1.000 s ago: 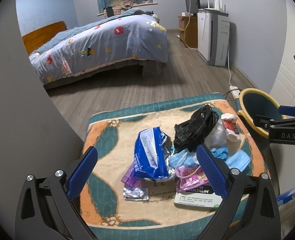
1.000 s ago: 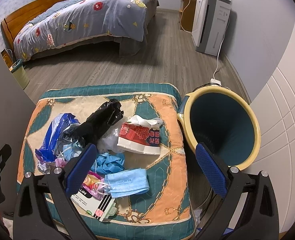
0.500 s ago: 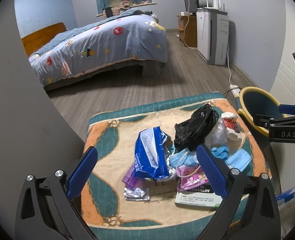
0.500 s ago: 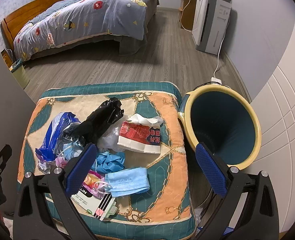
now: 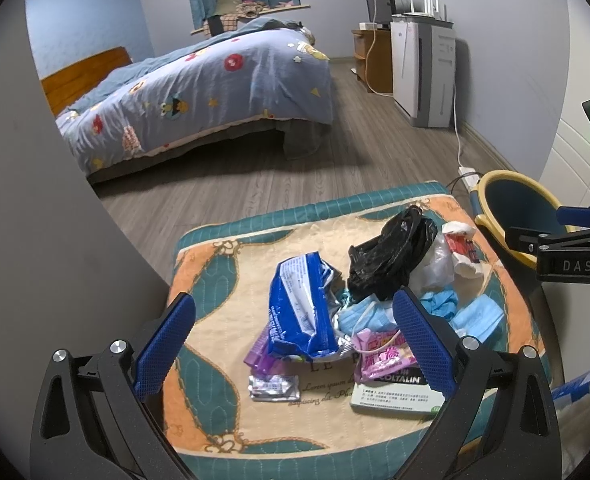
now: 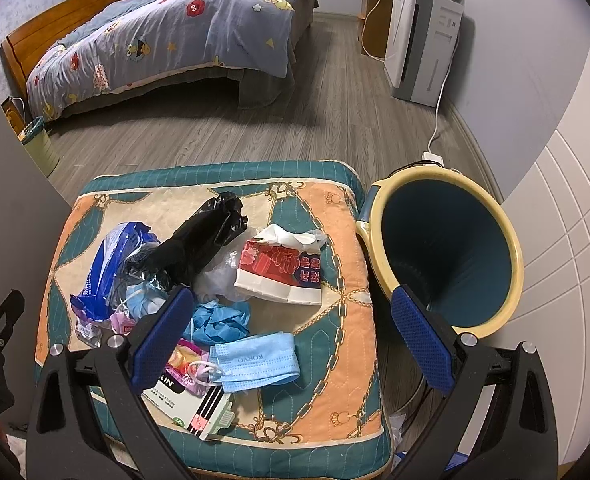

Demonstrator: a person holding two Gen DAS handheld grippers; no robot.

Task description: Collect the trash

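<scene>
Both the left hand-held gripper [image 5: 293,338] and the right hand-held gripper [image 6: 291,338] hover empty with fingers spread wide; lower one over a single loose item, such as the blue face mask [image 6: 255,362], and close fully before lifting toward the bin [image 6: 447,256]. The trash [image 5: 375,296] lies piled on the quilted surface [image 6: 347,360], the bin just beside its right edge. The room has a bed [image 5: 199,96] and wood floor [image 6: 315,120] beyond.

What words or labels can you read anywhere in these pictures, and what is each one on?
"DAS": on the right gripper.
"KORYO", upside down: on the blue face mask.
"OLTALIN", start hidden: on the white and green box.
"LE P...", with smaller script beneath: on the cushion.
Print on the blue wrapper and red tissue pack: too blurred.
</scene>
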